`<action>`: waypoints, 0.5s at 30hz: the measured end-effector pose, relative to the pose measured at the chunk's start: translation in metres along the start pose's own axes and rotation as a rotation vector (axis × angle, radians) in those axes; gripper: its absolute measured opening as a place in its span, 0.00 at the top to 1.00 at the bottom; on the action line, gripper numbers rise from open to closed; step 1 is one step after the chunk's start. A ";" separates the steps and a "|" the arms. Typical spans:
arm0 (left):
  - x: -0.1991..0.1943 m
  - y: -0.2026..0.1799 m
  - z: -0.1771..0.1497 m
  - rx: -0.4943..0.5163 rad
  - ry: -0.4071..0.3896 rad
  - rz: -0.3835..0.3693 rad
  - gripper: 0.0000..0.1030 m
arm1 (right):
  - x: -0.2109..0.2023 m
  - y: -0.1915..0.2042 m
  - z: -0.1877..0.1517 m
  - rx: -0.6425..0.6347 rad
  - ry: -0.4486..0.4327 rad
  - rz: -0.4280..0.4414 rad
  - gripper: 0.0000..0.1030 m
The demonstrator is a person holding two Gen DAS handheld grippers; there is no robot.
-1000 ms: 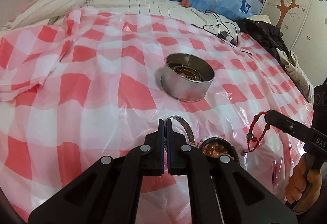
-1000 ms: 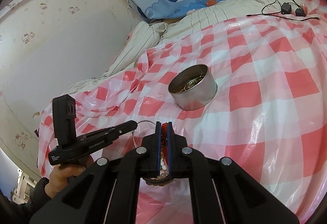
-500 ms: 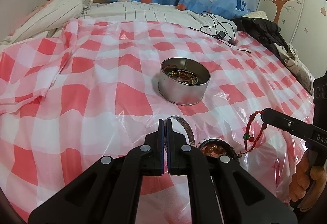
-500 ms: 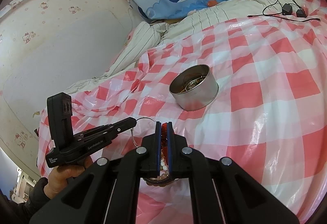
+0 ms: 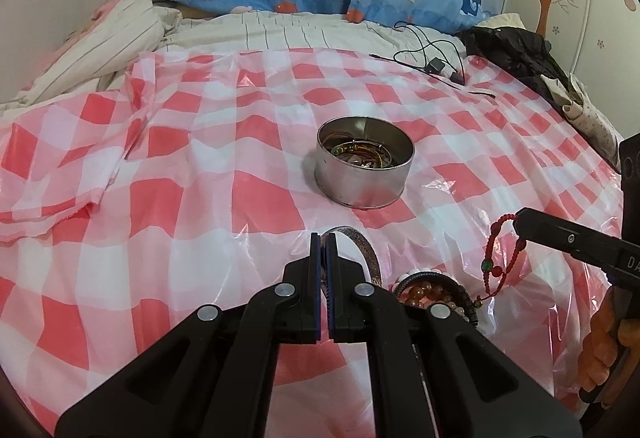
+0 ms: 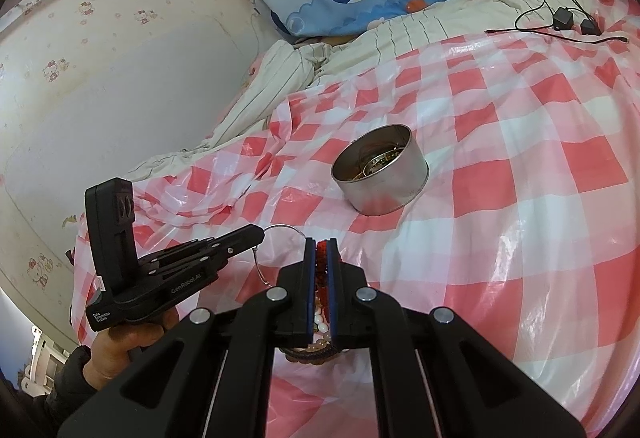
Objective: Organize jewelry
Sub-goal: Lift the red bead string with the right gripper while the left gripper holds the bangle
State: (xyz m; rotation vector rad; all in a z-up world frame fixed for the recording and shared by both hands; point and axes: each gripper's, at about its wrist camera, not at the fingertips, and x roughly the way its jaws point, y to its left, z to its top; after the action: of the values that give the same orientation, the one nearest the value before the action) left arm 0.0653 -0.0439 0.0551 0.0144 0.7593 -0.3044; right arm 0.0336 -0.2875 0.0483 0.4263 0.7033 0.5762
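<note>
Two grippers work over a bed covered with a red-checked plastic sheet. On the left side, the left gripper has its jaws clamped on a thin metal bangle, held above the sheet. In the middle stands the round tin, which already has jewelry inside. Nearer, a pile of beaded bracelets waits on the sheet. To the right, the right gripper has its jaws closed on a red cord bracelet, which hangs free. I think each piece should be carried fully over the tin's opening before release, one at a time, so that the hanging loop does not catch the rim.
</note>
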 end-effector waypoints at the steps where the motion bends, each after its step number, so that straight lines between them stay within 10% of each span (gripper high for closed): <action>1: 0.000 0.000 0.000 0.000 -0.001 -0.001 0.98 | 0.000 0.000 0.000 -0.001 0.000 0.000 0.94; 15: -0.007 -0.001 0.005 0.019 -0.037 0.015 0.98 | -0.004 0.002 0.002 -0.004 -0.017 0.002 0.94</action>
State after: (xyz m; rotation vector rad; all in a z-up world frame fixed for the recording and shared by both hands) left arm 0.0634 -0.0441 0.0633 0.0320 0.7189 -0.2970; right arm 0.0315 -0.2890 0.0524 0.4280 0.6859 0.5750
